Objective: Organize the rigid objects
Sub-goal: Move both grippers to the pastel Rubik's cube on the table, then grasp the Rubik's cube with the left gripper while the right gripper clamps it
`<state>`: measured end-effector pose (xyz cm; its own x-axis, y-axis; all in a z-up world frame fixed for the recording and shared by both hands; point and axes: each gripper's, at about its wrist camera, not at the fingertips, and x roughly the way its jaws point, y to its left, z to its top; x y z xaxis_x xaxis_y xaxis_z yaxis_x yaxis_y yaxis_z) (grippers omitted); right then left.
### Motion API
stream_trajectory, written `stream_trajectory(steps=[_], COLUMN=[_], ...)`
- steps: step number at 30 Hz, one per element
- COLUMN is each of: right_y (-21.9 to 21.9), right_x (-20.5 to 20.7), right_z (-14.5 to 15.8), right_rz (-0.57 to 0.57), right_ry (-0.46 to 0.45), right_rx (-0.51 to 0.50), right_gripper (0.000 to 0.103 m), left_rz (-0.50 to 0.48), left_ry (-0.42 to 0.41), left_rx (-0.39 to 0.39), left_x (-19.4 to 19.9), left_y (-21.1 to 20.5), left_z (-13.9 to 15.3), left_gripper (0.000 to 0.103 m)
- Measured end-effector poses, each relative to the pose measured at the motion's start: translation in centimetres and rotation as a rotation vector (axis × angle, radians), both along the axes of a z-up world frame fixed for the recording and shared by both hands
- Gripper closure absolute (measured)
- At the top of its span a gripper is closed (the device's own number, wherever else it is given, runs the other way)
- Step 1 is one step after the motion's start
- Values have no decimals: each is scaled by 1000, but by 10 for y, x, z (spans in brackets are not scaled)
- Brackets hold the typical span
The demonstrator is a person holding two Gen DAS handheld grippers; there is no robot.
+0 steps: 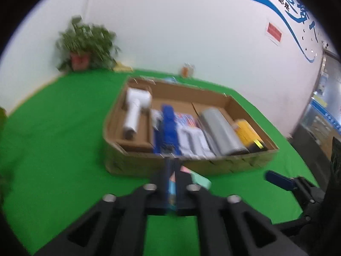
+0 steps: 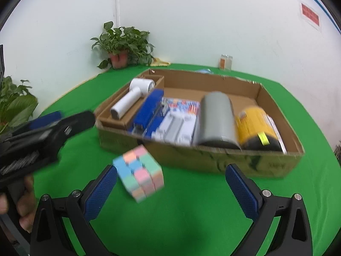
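A pastel puzzle cube (image 2: pixel 139 173) sits tilted on the green cloth in front of the cardboard box (image 2: pixel 223 160). My right gripper (image 2: pixel 170 188) is open, its blue pads (image 2: pixel 242 191) on either side of the cube's near space, cube close to the left pad. My left gripper (image 1: pixel 172 168) has its fingers close together; a blue-pink strip and the cube's corner (image 1: pixel 199 178) show between and behind them. Whether it grips anything I cannot tell. The box (image 1: pixel 191 164) holds a white handheld fan (image 2: pixel 132 98), a blue block (image 2: pixel 149 108), a grey cylinder (image 2: pixel 217 119) and a yellow can (image 2: pixel 254 125).
A potted plant (image 2: pixel 122 44) and a glass jar (image 2: pixel 226 61) stand at the table's back by the white wall. Another plant (image 2: pixel 15 104) is at the left edge. The left gripper body and a hand (image 2: pixel 23 194) show at the left in the right wrist view.
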<state>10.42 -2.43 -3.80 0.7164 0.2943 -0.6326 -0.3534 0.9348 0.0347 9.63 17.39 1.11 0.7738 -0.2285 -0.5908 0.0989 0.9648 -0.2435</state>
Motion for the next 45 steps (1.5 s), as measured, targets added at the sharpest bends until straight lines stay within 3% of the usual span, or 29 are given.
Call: stream_trajectory(steps=[1, 2, 3, 4, 5, 6, 8, 11, 19, 22, 26, 30, 33, 37, 39, 41, 45], right_y=[-6, -11, -16, -21, -25, -27, -32, -31, -9, 2, 18, 32, 38, 45, 47, 50, 48], right_x=[-7, -12, -18, -24, -32, -35, -45, -45, -1, 20, 51, 63, 61, 22, -2, -10, 8], right_z=[-1, -3, -4, -4, -4, -3, 1, 2, -19, -30, -49, -59, -61, -58, -56, -58, -67], right_rz=[12, 19, 33, 56, 75, 73, 61, 83, 293, 378, 438, 500, 513, 617, 663, 653, 548], right_ry=[3, 14, 23, 26, 21, 7, -47, -44, 85, 116, 183, 221, 230, 290, 259, 205, 209], right_rx=[2, 0, 9, 30, 48, 52, 56, 56, 91, 66, 60, 75, 76, 96, 70, 6, -17], right_gripper=[32, 36, 36, 29, 19, 0, 1, 0, 1, 1, 2, 29, 30, 31, 29, 19, 21], left_rz=[7, 11, 11, 12, 25, 45, 98, 89, 13, -33, -77, -55, -78, -76, -89, -98, -153], left_ry=[4, -8, -13, -4, 24, 20, -9, 73, 305, 335, 377, 406, 423, 457, 456, 465, 481], left_rx=[-2, 5, 7, 13, 24, 27, 39, 47, -196, -244, -275, -299, -340, -319, -340, -345, -322], left_x=[-2, -7, -8, -10, -9, -11, -16, -6, 20, 31, 45, 52, 48, 36, 31, 30, 32], left_y=[-3, -8, -11, -14, -17, -17, -16, -14, 4, 3, -1, 4, 7, 9, 11, 9, 3], left_z=[0, 2, 4, 5, 5, 6, 7, -3, -53, -63, -72, -82, -87, -96, -99, -98, -96], left_gripper=[98, 97, 80, 59, 9, 1, 1, 1, 1, 2, 12, 14, 25, 28, 27, 27, 29])
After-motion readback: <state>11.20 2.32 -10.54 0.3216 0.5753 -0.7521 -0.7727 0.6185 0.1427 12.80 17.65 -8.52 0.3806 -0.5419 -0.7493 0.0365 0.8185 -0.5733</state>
